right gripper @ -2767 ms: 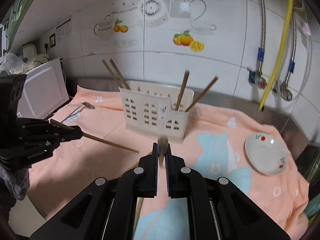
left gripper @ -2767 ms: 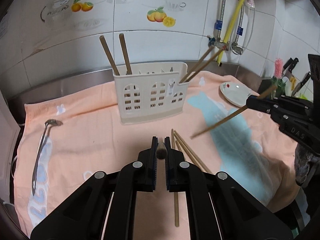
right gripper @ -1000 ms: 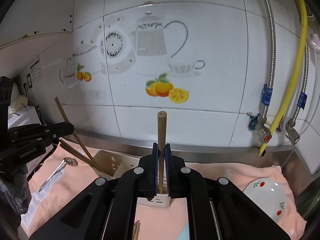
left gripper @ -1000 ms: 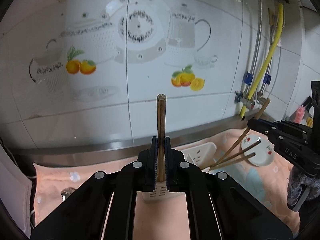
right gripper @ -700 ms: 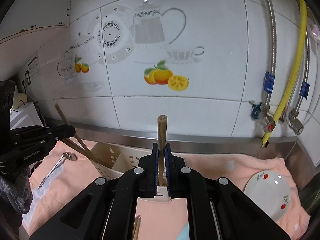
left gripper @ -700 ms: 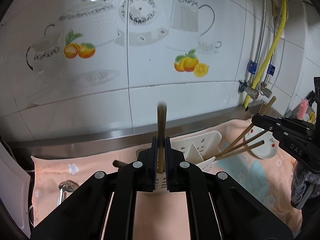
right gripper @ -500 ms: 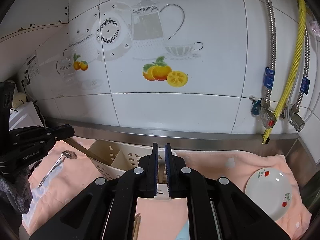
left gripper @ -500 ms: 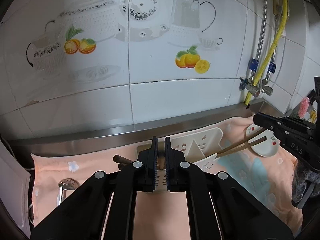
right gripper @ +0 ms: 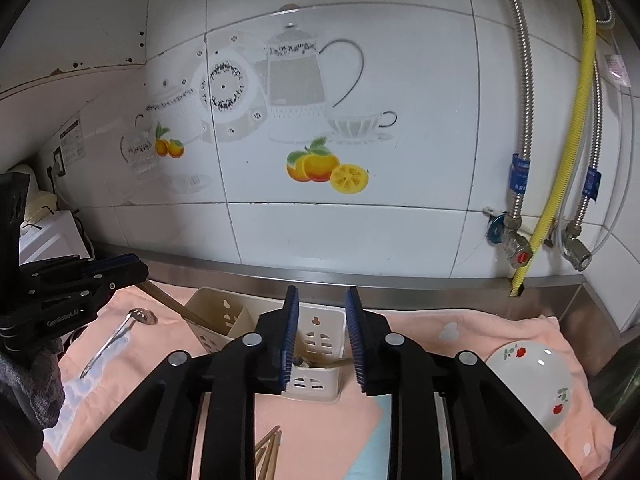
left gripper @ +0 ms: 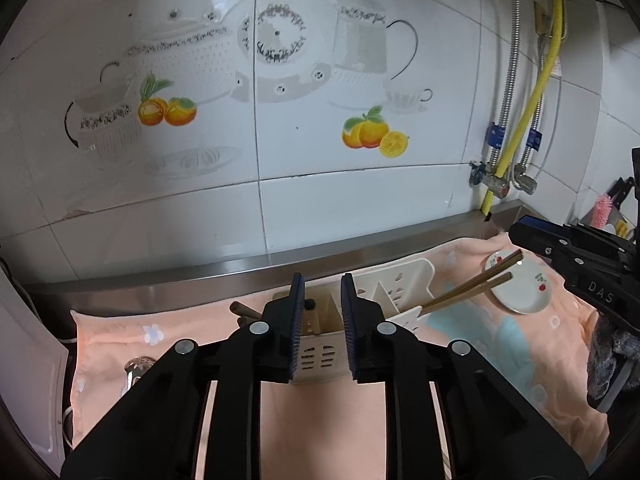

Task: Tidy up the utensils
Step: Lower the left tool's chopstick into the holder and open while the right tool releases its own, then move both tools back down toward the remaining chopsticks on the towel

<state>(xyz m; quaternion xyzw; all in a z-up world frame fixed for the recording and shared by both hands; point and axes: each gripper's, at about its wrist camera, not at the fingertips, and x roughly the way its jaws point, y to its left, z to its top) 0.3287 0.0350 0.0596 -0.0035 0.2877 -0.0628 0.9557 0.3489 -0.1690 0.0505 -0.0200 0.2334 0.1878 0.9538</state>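
A white slotted utensil holder (left gripper: 396, 292) (right gripper: 224, 312) stands on the peach towel (left gripper: 320, 420). Wooden chopsticks (left gripper: 468, 288) lean out of its right end, and more chopsticks (right gripper: 176, 306) lean out of its left end. My left gripper (left gripper: 321, 312) is open and empty right above the holder's left part, a chopstick end showing between its fingers. My right gripper (right gripper: 321, 336) is open and empty above the holder's right part. Loose chopsticks (right gripper: 268, 454) lie on the towel below it. A metal ladle (right gripper: 116, 336) lies on the towel at the left.
A small white plate with a red print (left gripper: 520, 284) (right gripper: 532, 376) sits on the towel at the right. The tiled wall with taps and a yellow hose (right gripper: 560, 160) is close behind. A white appliance (right gripper: 44, 240) stands at the far left.
Both grippers carried a chopstick up over the holder, then opened. The chopsticks dropped into the holder and both grippers are now empty.
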